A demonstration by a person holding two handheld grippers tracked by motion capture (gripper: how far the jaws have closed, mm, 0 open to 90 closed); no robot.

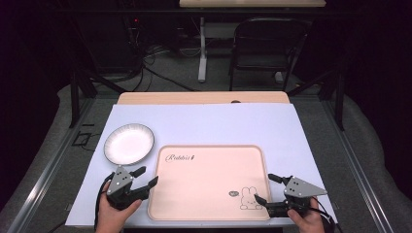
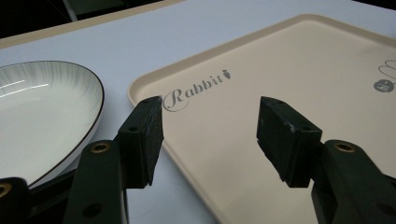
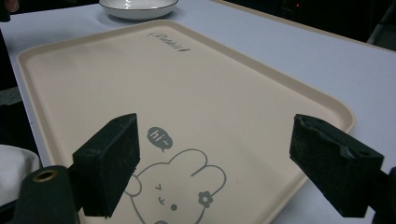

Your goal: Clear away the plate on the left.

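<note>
1. Black jaws of the left gripper [image 1: 146, 176] stand wide apart with nothing between them, at the near left of the counter [image 1: 204, 119]; a person's hand [image 1: 111, 213] holds it from the near edge. In the left gripper view [image 2: 210, 135] one jaw hangs over the tray's left rim and the other over its inner face.
2. At the near right edge, the right gripper [image 1: 267, 189] is held by the other hand [image 1: 306, 221]. Its jaws are also spread wide and hold nothing; in the right gripper view [image 3: 215, 163] they frame the rabbit drawing [image 3: 175, 193].
3. Between the two grippers lies a beige tray [image 1: 209, 145], flat on the near middle of the counter's white cover. It bears the drawing at its near right corner and the word "Rabbit" [image 1: 180, 157] at its far left corner.
4. Just beyond the tray's far left corner, close to the counter's left edge, sits a white plate [image 1: 128, 143] with a dark rim, apart from the tray.
5. Past the counter's far edge stands a dark chair [image 1: 267, 46] on the floor.
</note>
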